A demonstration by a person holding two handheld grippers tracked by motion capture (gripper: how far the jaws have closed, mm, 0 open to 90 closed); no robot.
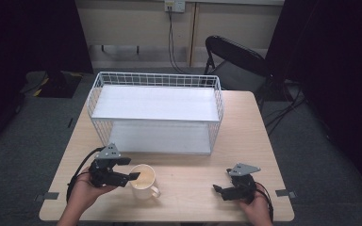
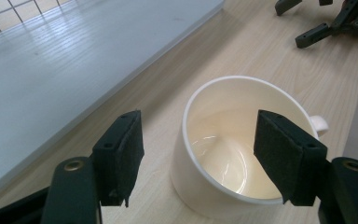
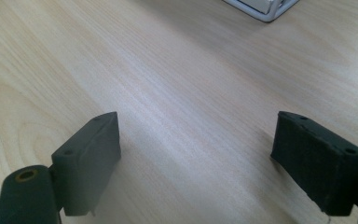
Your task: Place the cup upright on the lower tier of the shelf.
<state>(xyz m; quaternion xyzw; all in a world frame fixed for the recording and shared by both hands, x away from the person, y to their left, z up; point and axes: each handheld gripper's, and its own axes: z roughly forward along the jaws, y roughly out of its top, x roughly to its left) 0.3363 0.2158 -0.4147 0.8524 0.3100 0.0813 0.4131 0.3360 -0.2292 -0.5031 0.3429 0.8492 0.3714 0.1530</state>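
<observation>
my left gripper [image 1: 133, 176] is low over the front left part of the table [image 1: 188, 197]. its jaws stand wide apart, one outside the cup's wall and one over the inside of the cup [image 1: 143, 181], so the wall on that side lies between the pads [image 2: 121, 154], but they do not press on it. the cup is cream white and glossy, it stands upright on the table near the front edge, and it has a small handle [image 1: 154, 191] on the side that faces me. inside i see nothing but the shiny bottom.

behind the cup stands a white wire basket [image 1: 156, 80] with a white shelf board in it.

my right gripper [image 1: 218, 189] rests near the front right of the table, well apart from the cup. its jaws are wide open and between them is bare wood.
</observation>
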